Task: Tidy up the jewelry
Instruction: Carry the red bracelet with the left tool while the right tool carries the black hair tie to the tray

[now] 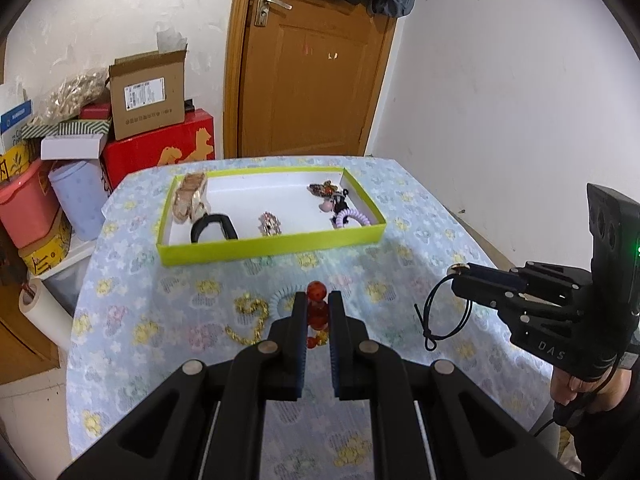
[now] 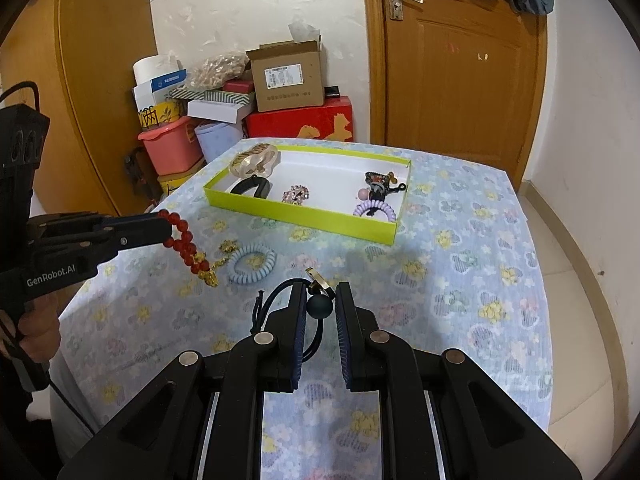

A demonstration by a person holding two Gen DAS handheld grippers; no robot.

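Note:
A lime-green tray (image 1: 272,246) (image 2: 304,214) stands at the far side of the flowered table and holds several pieces of jewelry and hair ties. My left gripper (image 1: 317,298) (image 2: 167,227) is shut on a red bead bracelet (image 1: 317,314) (image 2: 186,245), which hangs off the table with a gold charm at its lower end. My right gripper (image 2: 321,288) (image 1: 458,274) is shut on a black cord hair tie (image 2: 320,307) (image 1: 438,314) with a dark ball and a gold tag. On the cloth beside them lie a light blue coil hair tie (image 2: 252,262) and a gold chain (image 1: 250,316).
In the tray are a gold watch (image 1: 190,198), a black clip (image 1: 212,226), a pink brooch (image 1: 270,224) and a purple coil tie (image 1: 348,218). Cardboard boxes (image 1: 148,96) and a pink bucket (image 1: 24,208) crowd the left. A wooden door (image 1: 312,80) stands behind.

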